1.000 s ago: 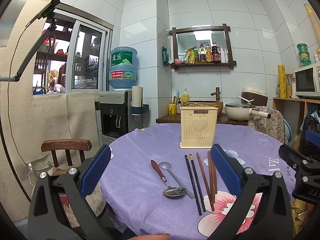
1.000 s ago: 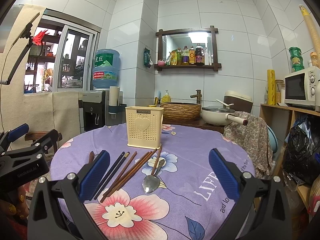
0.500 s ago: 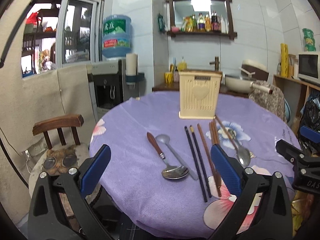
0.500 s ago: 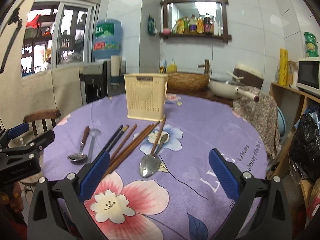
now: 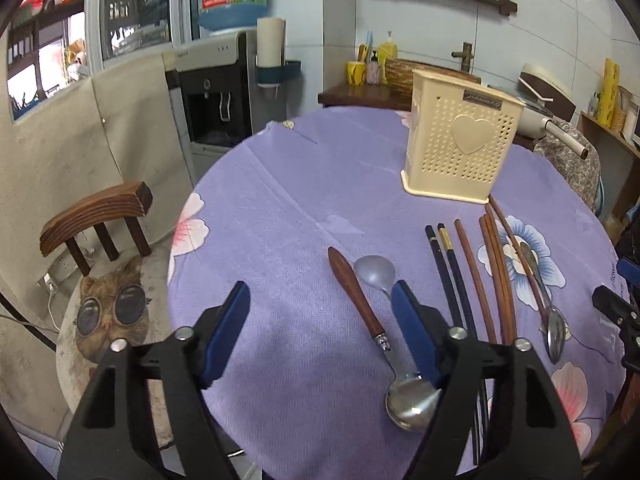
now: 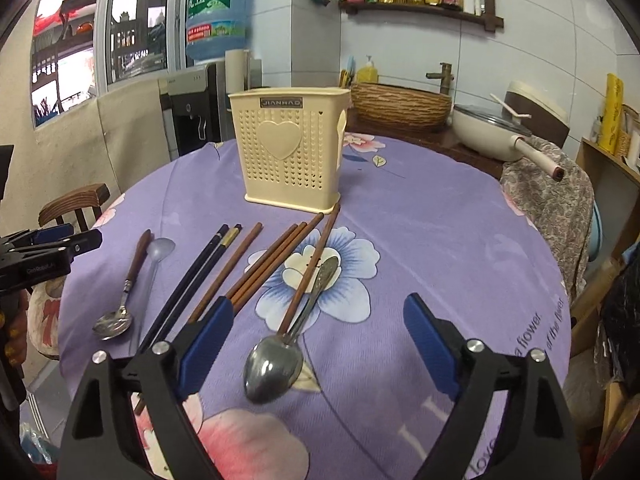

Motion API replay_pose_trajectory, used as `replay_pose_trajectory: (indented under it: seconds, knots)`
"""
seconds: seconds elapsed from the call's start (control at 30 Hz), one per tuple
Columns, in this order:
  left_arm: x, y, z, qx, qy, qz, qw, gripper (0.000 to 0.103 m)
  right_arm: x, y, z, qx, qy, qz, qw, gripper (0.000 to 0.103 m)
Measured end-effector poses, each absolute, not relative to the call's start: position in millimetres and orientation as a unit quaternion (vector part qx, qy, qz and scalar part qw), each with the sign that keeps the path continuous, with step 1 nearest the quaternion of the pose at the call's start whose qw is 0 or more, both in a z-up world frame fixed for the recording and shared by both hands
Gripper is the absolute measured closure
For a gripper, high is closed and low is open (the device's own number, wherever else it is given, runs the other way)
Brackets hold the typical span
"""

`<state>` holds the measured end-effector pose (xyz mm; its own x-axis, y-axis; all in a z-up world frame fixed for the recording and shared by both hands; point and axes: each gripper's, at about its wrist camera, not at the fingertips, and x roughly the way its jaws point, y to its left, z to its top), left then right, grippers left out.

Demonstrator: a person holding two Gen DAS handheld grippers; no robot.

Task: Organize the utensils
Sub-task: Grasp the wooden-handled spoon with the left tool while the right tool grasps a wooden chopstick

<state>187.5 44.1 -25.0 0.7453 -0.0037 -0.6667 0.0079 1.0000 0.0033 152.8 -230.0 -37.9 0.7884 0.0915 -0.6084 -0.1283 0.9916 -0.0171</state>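
A: Has anything been put away yet?

B: Nothing can be seen in the cream utensil holder (image 6: 290, 148); its inside is hidden, though. It is stood at the far side of the round table (image 6: 440, 240). All the utensils are laid on the purple cloth in front of it.

A: What is laid there?

B: On the left, a wooden-handled spoon (image 5: 374, 320) is set beside a pale plastic spoon (image 5: 374, 274). Next, two dark chopsticks (image 6: 188, 280) are lined up, then brown chopsticks (image 6: 272, 260). On the right, a metal spoon (image 6: 280, 356) is crossed by one more brown stick.

A: So how much is left?

B: Almost all of it, it seems. Every piece is yet to be picked up and dropped in the holder.

A: What is being done by the claws?

B: The left gripper (image 5: 320, 328) is held low over the wooden-handled spoon. Its jaws are apart but closing, and nothing is pinched. The right gripper (image 6: 316, 344) is held over the metal spoon. Its jaws are wider, closing too, and nothing is touched.
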Motion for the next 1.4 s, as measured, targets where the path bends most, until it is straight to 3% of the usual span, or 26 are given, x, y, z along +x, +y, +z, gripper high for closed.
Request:
replay_pose_trajectory:
  seconds: [0.07,0.27,0.37,0.43,0.77,1.4]
  knots:
    - [201,48,-31,-0.009,0.377,-0.01,0.926,0.044,169,-230,-39,-0.029,0.334,0.061,0.94,0.023]
    - [230,50,-49,-0.028,0.426,-0.016,0.904,0.057,221,-230,-45,-0.008,0.387,0.067,0.919,0.03]
    - [242,48,-53,-0.026,0.439,-0.013,0.898,0.066,246,-229,-45,0.002,0.401,0.061,0.914,0.039]
    - [248,46,-55,-0.025,0.443,-0.015,0.896,0.067,262,-231,-46,0.014,0.413,0.06,0.909,0.049]
    - [254,44,-62,-0.031,0.454,-0.02,0.89,0.069,328,-240,-75,0.052,0.477,0.03,0.877,0.069]
    - [251,29,-68,-0.01,0.478,-0.028,0.878,0.07,338,-212,-82,-0.008,0.476,0.011,0.879,0.091]
